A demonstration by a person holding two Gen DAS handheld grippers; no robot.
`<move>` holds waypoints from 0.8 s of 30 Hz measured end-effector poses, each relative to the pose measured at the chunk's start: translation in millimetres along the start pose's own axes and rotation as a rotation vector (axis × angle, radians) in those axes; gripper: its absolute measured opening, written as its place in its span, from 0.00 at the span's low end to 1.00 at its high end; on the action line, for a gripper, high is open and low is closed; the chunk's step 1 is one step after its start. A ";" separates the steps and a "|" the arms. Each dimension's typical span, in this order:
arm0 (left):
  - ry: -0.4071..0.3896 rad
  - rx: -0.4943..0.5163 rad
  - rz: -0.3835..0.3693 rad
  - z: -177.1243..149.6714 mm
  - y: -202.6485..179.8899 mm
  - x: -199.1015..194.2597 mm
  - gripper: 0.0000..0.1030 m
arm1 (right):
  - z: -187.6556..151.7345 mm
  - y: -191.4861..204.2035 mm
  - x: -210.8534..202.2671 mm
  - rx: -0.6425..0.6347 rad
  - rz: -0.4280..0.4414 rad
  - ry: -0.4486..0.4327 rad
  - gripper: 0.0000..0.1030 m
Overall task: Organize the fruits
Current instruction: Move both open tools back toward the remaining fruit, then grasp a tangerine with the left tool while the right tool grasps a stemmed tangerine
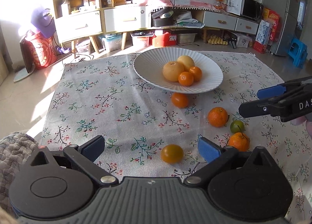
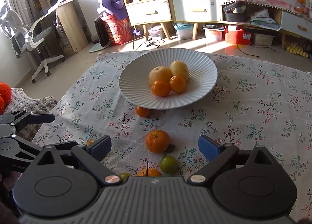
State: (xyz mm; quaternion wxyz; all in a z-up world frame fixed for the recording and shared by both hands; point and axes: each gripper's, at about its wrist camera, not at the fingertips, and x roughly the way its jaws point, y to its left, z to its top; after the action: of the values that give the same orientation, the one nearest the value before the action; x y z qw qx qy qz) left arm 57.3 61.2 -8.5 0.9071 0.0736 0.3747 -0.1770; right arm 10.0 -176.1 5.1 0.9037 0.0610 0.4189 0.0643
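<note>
— On the floral cloth (image 1: 97, 95), where's the fruit?
— Four in my white plate (image 1: 148, 62) (others loose nearby). Left gripper (image 1: 151, 149) and right gripper (image 2: 155, 145) gape wide, empty.

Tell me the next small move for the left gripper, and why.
Probably ease the left gripper forward and down around the yellow-orange fruit. Its jaws are open and empty, and that fruit lies loose on the tablecloth just ahead between the fingers, nearer the right one. The white plate already holds four fruits.
</note>
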 end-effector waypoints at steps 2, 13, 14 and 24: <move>0.007 0.008 -0.005 -3.7 0.1 1.3 0.95 | -2.7 1.1 1.5 -0.013 -0.007 0.007 0.92; 0.057 0.074 -0.050 -20.3 -9.6 16.3 0.89 | -14.6 6.6 23.7 -0.066 -0.009 0.069 0.85; 0.059 0.078 -0.054 -20.6 -10.6 16.9 0.87 | -15.3 7.3 25.0 -0.070 -0.007 0.074 0.83; 0.058 0.055 -0.102 -11.6 -13.3 22.4 0.65 | -17.3 6.6 17.6 -0.072 -0.015 0.122 0.66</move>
State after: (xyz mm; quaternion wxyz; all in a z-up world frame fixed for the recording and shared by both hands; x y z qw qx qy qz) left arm 59.4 46.0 -32.6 0.8834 0.0846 0.3989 -0.2309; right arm 7.6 -165.8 -18.1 0.8785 0.0214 0.4711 0.0761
